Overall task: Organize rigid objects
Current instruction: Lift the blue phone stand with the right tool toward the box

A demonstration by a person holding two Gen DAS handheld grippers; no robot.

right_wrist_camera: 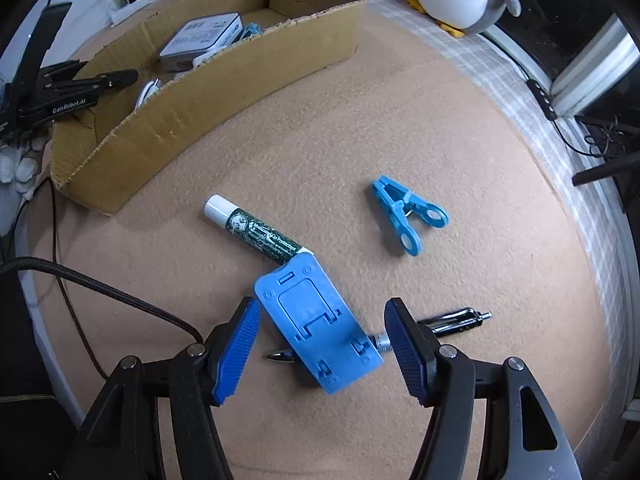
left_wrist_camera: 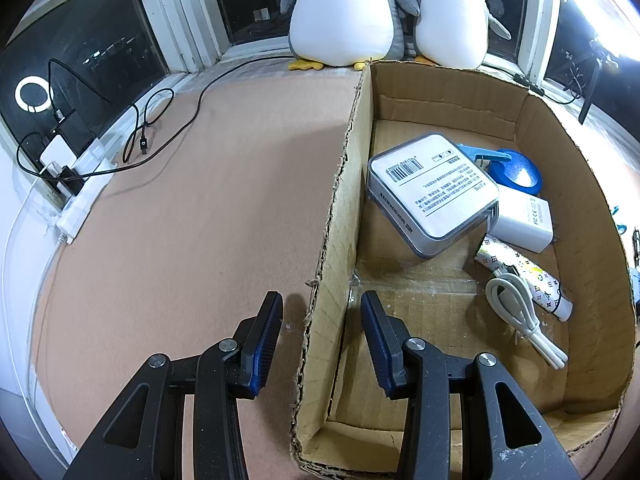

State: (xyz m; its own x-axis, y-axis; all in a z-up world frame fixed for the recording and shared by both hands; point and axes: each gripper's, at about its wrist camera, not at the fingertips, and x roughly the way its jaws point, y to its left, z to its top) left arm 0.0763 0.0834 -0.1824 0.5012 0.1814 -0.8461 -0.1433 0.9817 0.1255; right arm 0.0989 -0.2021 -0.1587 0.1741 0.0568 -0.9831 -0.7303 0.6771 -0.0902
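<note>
A tan felt-covered desk [right_wrist_camera: 320, 140] sits under dark windows, two plush penguins [left_wrist_camera: 340, 12] at twelve o'clock. The left hand-held gripper [left_wrist_camera: 320, 340] is clamped on the near-left wall of the cardboard box [left_wrist_camera: 340, 240], which holds a white power bank [left_wrist_camera: 434, 192], blue tape roll [left_wrist_camera: 520, 172], charger [left_wrist_camera: 524, 220] and coiled cable [left_wrist_camera: 520, 316]. On the desk outside, the right hand-held gripper [right_wrist_camera: 320, 352] stands open around a blue phone stand [right_wrist_camera: 316, 328] lying across a pen [right_wrist_camera: 456, 320], pads not touching; a green tube [right_wrist_camera: 256, 232] lies at eleven o'clock, a blue clip [right_wrist_camera: 408, 216] at one.
</note>
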